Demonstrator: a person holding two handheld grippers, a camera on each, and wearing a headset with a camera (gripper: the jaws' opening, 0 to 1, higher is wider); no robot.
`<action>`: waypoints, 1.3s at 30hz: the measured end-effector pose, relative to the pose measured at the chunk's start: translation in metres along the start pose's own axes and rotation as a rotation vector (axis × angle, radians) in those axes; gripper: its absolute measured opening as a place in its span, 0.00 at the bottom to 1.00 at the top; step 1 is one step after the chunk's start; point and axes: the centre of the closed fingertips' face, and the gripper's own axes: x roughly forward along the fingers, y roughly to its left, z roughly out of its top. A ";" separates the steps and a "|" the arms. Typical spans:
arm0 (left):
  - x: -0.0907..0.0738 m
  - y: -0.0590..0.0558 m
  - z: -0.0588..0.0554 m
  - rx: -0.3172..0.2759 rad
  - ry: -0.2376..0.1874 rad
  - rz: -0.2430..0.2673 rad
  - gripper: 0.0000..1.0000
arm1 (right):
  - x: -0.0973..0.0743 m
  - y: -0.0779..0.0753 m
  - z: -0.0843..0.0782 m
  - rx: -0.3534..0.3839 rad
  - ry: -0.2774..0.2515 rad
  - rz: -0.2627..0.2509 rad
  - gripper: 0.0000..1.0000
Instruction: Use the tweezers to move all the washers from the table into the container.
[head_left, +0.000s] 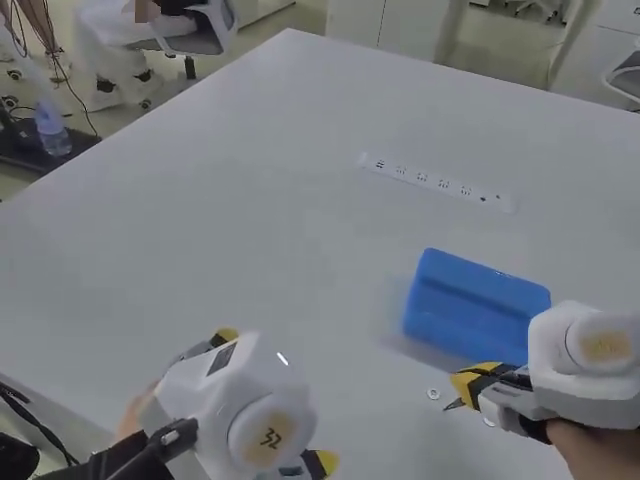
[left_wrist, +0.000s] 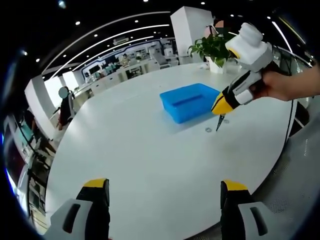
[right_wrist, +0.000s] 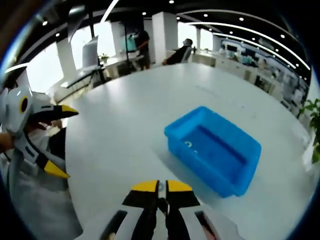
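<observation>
We work at a smooth white counter (head_left: 250, 200) with a rectangular blue plastic container (head_left: 475, 305).
Left of the container, our left hand-held gripper (left_wrist: 164, 185) gapes wide and empty, its round cap marked seemingly 32. One flat ring washer (head_left: 433, 394) lies just beside the container, another washer (right_wrist: 188, 144) inside. Our right hand-held gripper (right_wrist: 161, 186) pinches thin tweezers (left_wrist: 219, 121).

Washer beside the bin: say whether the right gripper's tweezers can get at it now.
Probably yes. The right gripper holds the tweezers tip-down right beside the washer, with only bare table between; the bin sits behind, clear of the path.
</observation>
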 end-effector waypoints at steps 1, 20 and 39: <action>0.000 0.000 0.000 0.000 0.000 0.000 0.94 | 0.000 0.000 0.000 -0.002 -0.012 -0.003 0.01; 0.000 0.002 0.000 -0.007 -0.002 0.019 0.95 | 0.003 -0.002 0.013 0.119 -0.149 -0.064 0.02; 0.002 -0.002 -0.001 -0.015 0.001 -0.017 0.99 | 0.013 -0.010 0.028 0.134 -0.188 -0.056 0.03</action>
